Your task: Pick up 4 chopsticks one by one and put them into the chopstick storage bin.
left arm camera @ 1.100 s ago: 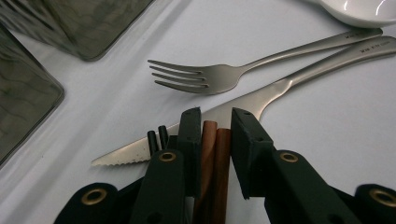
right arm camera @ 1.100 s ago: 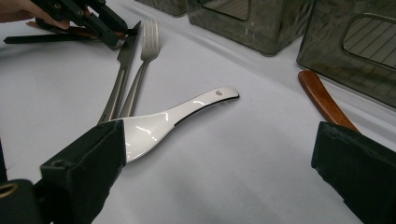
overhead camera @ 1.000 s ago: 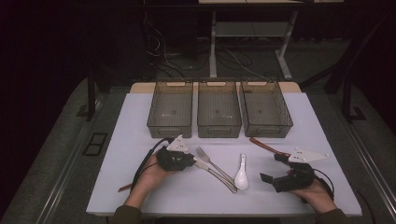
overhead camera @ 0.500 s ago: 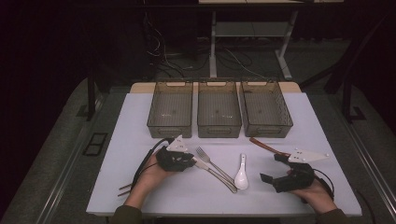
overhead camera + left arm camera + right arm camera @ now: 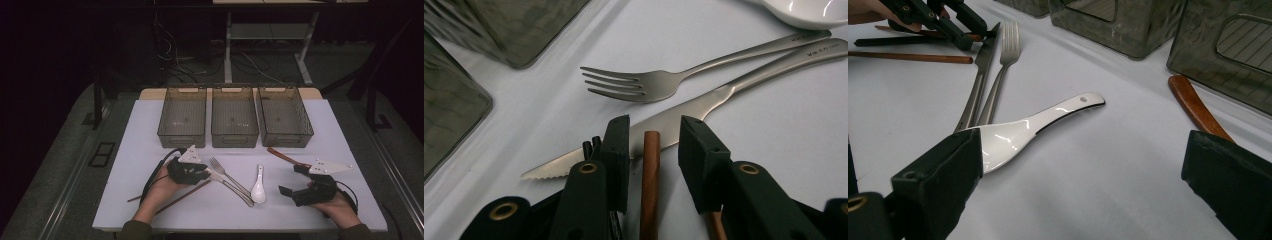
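White table surface [image 5: 125, 150] carries three smoky translucent bins [image 5: 234, 116] in a row along its far half, side by side and apparently empty.

Near half, left to right in the high view:
- A brown chopstick [image 5: 650, 175] lies between the jaws of the left gripper [image 5: 651, 142]. The jaws stand apart on either side of it, and a gap shows on both sides, so nothing is clamped. A second brown stick [image 5: 134, 198] lies just left of that hand.
- A steel knife [image 5: 624, 137] lies directly past the chopstick tip, its serrated blade crossing in front of the left gripper's jaws.
- A steel fork [image 5: 659, 82] lies just beside the knife, handles running parallel.
- A white ceramic spoon [image 5: 258, 186] lies beyond the fork and knife handles, between the two hands.
- A reddish-brown wooden handle [image 5: 1198, 107] lies near the rightmost bin, close to the right gripper [image 5: 296, 181].

The right gripper's jaws stand wide apart and hold nothing; the spoon lies on the table beyond them.

Compared with the picture one second ago, the left gripper has shifted slightly toward the knife blade. The right gripper and the cutlery remain where they were.
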Motion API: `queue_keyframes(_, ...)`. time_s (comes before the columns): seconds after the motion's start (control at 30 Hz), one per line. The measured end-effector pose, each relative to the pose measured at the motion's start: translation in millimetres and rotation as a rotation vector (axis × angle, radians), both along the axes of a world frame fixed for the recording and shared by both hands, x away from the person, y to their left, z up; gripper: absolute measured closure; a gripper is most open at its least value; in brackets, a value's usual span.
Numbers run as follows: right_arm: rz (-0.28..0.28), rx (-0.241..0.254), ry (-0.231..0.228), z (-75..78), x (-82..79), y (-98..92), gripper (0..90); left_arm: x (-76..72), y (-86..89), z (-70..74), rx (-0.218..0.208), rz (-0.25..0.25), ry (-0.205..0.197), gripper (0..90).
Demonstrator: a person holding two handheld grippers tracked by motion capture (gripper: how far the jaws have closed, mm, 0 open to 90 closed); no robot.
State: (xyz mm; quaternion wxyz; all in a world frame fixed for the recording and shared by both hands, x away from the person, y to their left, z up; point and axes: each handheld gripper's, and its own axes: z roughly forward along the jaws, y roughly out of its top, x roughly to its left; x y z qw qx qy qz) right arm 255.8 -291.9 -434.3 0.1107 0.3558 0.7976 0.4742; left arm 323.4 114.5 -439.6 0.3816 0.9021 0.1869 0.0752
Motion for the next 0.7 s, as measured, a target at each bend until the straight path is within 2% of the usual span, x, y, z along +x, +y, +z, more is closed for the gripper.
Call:
queue_keyframes(0.1, 0.0, 0.0, -0.001, 0.1, 0.0, -0.1, 3.0, -0.4, 0.6, 1.2, -0.003, 0.0, -0.005, 61.6)
queue_keyframes(0.13, 0.001, 0.001, -0.001, 0.1, -0.1, -0.1, 3.0, -1.2, 0.9, 2.5, -0.019, 0.006, -0.008, 60.7)
queue_keyframes(0.4, 0.0, 0.002, 0.0, 0.6, -0.8, -0.6, 3.0, -8.4, 10.6, 13.7, -0.068, 0.032, -0.016, 51.4)
queue_keyframes(0.43, 0.0, 0.002, 0.001, 0.6, -0.8, -0.6, 3.0, -12.2, 16.2, 16.5, -0.085, 0.044, -0.011, 50.6)
queue_keyframes(0.5, 0.001, 0.002, 0.001, 0.5, -0.8, -0.6, 3.0, -14.7, 19.0, 17.3, -0.095, 0.05, -0.009, 49.1)
queue_keyframes(0.7, 0.002, -0.001, -0.003, 0.4, -1.0, -0.2, 3.0, -34.1, 39.6, 22.1, -0.119, 0.078, -0.008, 48.1)
